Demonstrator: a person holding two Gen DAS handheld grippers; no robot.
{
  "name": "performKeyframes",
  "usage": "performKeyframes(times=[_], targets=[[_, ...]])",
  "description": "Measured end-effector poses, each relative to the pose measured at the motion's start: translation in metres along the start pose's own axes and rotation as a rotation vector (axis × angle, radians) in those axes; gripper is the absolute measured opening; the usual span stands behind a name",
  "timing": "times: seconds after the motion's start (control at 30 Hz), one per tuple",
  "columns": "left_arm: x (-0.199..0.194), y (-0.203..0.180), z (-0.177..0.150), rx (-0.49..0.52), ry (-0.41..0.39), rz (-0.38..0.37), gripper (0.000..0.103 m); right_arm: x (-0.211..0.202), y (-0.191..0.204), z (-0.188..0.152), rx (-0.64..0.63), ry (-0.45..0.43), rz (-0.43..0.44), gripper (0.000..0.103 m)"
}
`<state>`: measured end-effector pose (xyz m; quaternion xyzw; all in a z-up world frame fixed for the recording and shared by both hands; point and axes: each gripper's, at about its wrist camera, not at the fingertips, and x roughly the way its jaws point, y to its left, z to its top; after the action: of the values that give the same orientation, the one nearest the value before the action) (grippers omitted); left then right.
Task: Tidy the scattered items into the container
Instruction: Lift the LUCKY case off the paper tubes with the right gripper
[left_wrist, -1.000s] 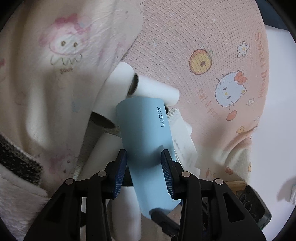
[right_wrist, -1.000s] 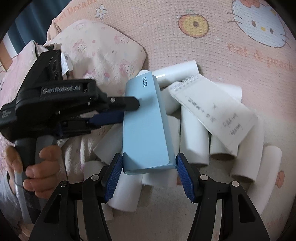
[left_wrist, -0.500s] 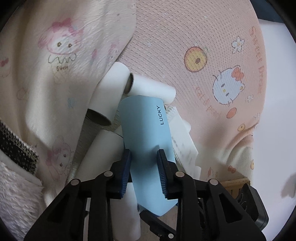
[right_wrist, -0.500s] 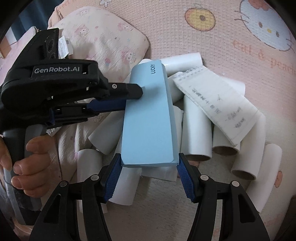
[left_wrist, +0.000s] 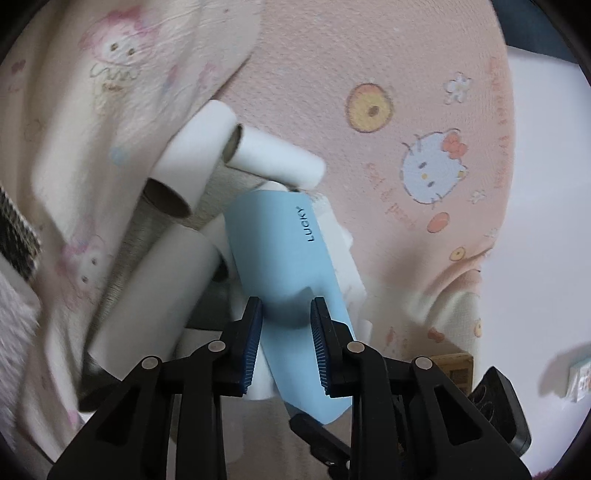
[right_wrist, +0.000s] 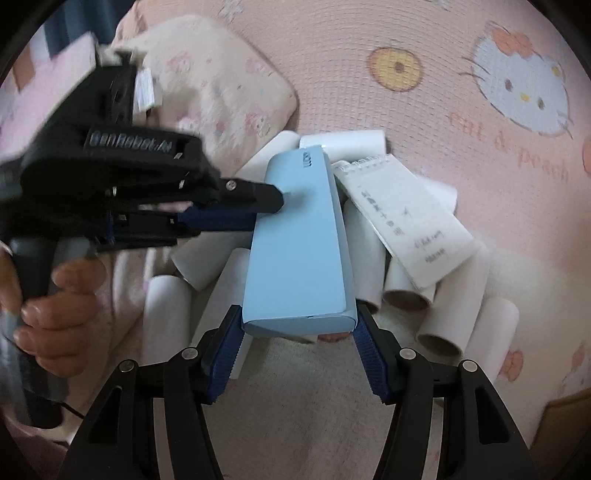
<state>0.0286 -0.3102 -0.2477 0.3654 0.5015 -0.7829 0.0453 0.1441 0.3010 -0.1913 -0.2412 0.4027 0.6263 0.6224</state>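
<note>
A light blue case marked LUCKY (left_wrist: 284, 258) lies across a pile of white cardboard tubes (left_wrist: 192, 162) on a pink Hello Kitty blanket. My left gripper (left_wrist: 286, 325) is shut on the case's side. In the right wrist view the case (right_wrist: 299, 240) runs lengthwise toward me, and my right gripper (right_wrist: 299, 332) is shut on its near end. The left gripper (right_wrist: 258, 206) enters there from the left, held by a hand. A white spiral notepad (right_wrist: 402, 218) lies on the tubes (right_wrist: 461, 314) just right of the case.
A cream pillow with pink prints (right_wrist: 218, 92) lies behind the left gripper, and also fills the left of the left wrist view (left_wrist: 103, 92). The pink blanket (right_wrist: 424, 74) spreads beyond the pile. A white surface (left_wrist: 546, 221) lies past the blanket's right edge.
The left gripper's jaws have closed in onto the blue case. The case has lifted and tilted off the tubes, held at both ends. The right gripper keeps its hold.
</note>
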Motion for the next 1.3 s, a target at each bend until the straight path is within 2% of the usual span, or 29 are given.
performKeyframes(times=[0.1, 0.13, 0.2, 0.3, 0.43, 0.6, 0.67, 0.77, 0.83, 0.87, 0.9, 0.97, 1.07, 1.3], targets=[[0.002, -0.014, -0.009, 0.035, -0.003, 0.004, 0.029, -0.012, -0.006, -0.002, -0.01, -0.026, 0.019, 0.058], [0.002, -0.017, -0.012, 0.035, -0.01, -0.004, 0.029, -0.017, -0.008, -0.003, -0.191, 0.007, 0.146, 0.058], [0.003, -0.022, -0.017, 0.02, -0.006, -0.028, 0.029, -0.028, -0.014, -0.004, -0.207, -0.036, 0.162, 0.058], [0.008, -0.027, -0.023, 0.009, 0.014, -0.056, 0.029, -0.04, -0.024, -0.004, -0.216, -0.066, 0.167, 0.058], [0.018, -0.039, -0.032, 0.05, 0.04, -0.051, 0.029, -0.043, -0.03, -0.011, -0.243, -0.06, 0.14, 0.058], [0.036, -0.041, -0.043, 0.068, 0.083, -0.041, 0.029, -0.034, -0.052, -0.024, -0.207, -0.002, 0.174, 0.058], [0.043, -0.04, -0.043, 0.064, 0.084, 0.015, 0.029, -0.025, -0.059, -0.031, -0.205, 0.032, 0.185, 0.058], [0.045, -0.038, -0.039, 0.059, 0.082, 0.007, 0.029, -0.009, -0.064, -0.04, -0.197, 0.088, 0.204, 0.058], [0.047, -0.038, -0.036, 0.078, 0.087, 0.01, 0.037, -0.002, -0.066, -0.045, -0.193, 0.105, 0.224, 0.058], [0.051, -0.039, -0.035, 0.091, 0.098, 0.026, 0.045, 0.0, -0.067, -0.045, -0.19, 0.113, 0.236, 0.058], [0.054, -0.039, -0.035, 0.101, 0.11, 0.048, 0.047, 0.002, -0.068, -0.045, -0.182, 0.119, 0.246, 0.058], [0.06, -0.037, -0.033, 0.113, 0.134, 0.061, 0.049, 0.006, -0.067, -0.045, -0.197, 0.141, 0.251, 0.058], [0.064, -0.037, -0.032, 0.12, 0.146, 0.041, 0.049, 0.012, -0.062, -0.045, -0.239, 0.168, 0.235, 0.058], [0.064, -0.054, -0.034, 0.234, 0.116, 0.092, 0.049, 0.024, -0.052, -0.043, -0.29, 0.191, 0.241, 0.058]])
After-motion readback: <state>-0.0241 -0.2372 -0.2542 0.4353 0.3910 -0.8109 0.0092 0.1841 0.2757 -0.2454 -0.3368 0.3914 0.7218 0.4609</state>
